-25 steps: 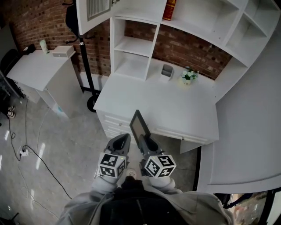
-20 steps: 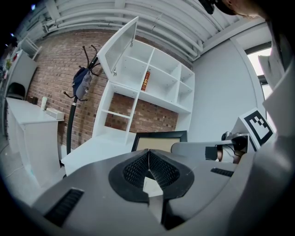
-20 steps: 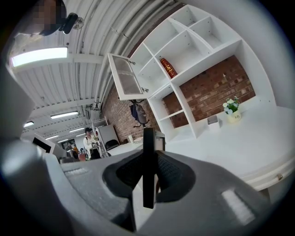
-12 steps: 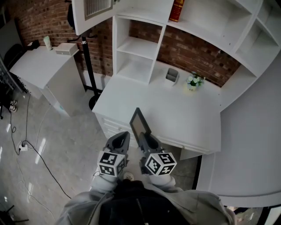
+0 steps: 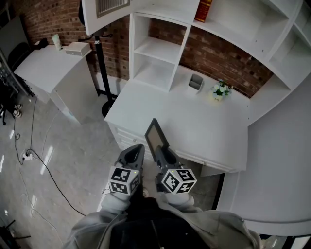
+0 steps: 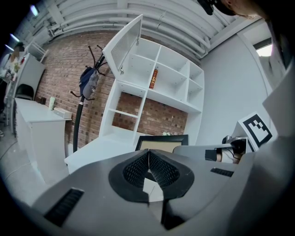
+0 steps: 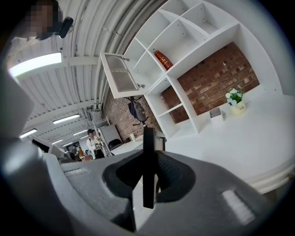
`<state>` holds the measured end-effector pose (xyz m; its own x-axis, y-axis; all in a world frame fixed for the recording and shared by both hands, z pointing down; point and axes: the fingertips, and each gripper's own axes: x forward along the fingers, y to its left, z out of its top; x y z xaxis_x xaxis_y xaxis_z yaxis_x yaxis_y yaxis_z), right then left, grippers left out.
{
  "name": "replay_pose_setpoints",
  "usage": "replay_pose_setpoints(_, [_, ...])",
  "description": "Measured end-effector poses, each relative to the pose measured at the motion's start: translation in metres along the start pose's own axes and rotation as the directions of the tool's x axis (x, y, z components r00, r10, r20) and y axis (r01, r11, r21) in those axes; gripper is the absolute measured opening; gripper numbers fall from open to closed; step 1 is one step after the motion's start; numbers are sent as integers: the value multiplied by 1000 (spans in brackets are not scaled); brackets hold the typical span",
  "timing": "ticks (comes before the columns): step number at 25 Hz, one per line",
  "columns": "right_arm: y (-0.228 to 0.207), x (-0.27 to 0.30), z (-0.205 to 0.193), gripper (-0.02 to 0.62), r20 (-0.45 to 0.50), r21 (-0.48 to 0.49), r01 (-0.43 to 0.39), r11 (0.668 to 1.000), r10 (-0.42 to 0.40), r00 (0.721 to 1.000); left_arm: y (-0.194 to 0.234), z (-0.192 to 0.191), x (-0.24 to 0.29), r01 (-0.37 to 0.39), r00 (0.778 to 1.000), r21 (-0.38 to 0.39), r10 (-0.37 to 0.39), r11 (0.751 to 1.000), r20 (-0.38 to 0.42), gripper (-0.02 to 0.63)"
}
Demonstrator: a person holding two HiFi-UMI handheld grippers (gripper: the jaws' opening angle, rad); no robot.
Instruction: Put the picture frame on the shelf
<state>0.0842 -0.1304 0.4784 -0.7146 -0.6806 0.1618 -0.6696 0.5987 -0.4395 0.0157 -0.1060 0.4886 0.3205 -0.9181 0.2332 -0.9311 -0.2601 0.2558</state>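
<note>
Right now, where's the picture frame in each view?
Head view: picture frame at centre, standing up from the right gripper.
Left gripper view: picture frame at centre, just beyond the closed jaws, face toward the camera.
Right gripper view: picture frame at centre, edge-on, clamped between the jaws.
Shared landmark: the red book.

The picture frame [image 5: 155, 137] in the right tongs [image 5: 159, 150] is black around a tan panel. The right and left tongs [image 5: 137, 149] are dark grey, and their marker cubes [image 5: 177, 181] bear black-and-white squares. Ahead of the tongs, the bench [image 5: 194, 129] and shelf [image 5: 154, 51] are white against a red-brown brick wall [image 5: 218, 61]. To their left, the floor [image 5: 73, 160] is pale grey and marbled.
</note>
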Motion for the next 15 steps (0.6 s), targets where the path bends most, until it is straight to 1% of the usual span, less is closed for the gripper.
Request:
replay_pose_setpoints(6, [-2, 15, 4, 57, 1, 2, -6, 1000, 6, 1000, 14, 5, 9, -13, 1000, 5, 13, 1000, 16, 5])
replay_pose_setpoints(15, [-19, 55, 23, 57, 12, 5, -5, 1000, 5, 1000, 35, 26, 48, -1, 1000, 11, 1, 1000, 21, 5])
